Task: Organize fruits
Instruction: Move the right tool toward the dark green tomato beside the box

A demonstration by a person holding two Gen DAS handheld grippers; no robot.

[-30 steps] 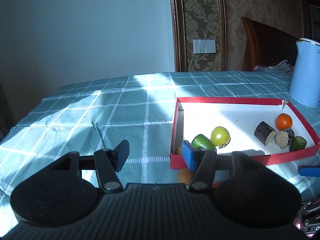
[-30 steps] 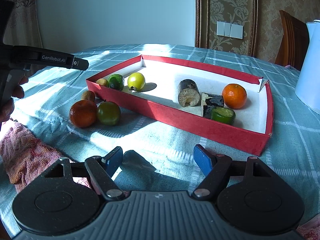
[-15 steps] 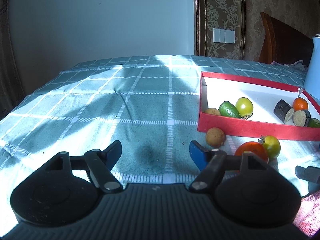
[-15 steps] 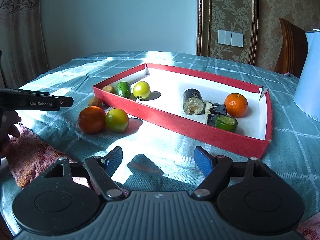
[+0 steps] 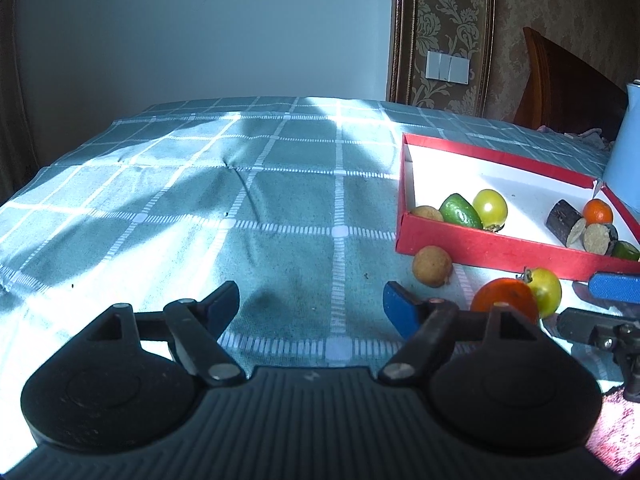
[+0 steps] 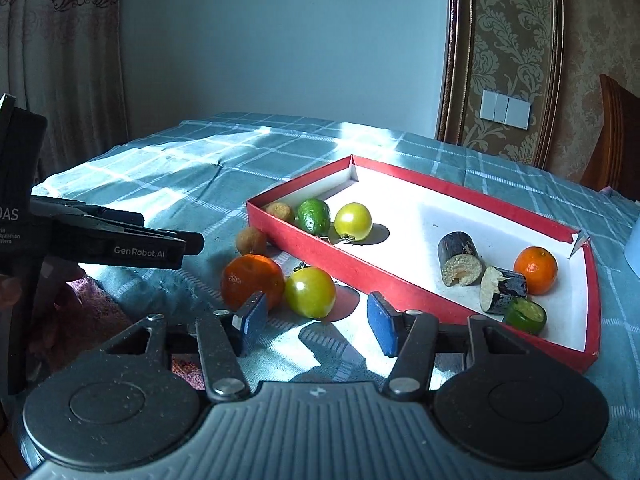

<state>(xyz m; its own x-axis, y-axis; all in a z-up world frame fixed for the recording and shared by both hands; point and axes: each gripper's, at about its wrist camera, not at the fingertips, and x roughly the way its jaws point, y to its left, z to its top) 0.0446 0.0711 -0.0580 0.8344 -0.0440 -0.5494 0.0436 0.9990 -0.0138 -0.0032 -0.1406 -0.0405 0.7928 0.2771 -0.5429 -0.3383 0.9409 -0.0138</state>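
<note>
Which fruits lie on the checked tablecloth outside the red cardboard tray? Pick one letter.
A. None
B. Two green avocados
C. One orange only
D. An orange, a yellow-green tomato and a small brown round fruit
D: the right wrist view shows the orange, the yellow-green tomato and the small brown round fruit on the checked tablecloth, just outside the near wall of the red cardboard tray.

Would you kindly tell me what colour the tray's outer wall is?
Red; the tray is white inside, clearest in the right wrist view.

"GenRobot.AI" is printed on the left gripper [image 6: 192, 242] finger's side
</note>
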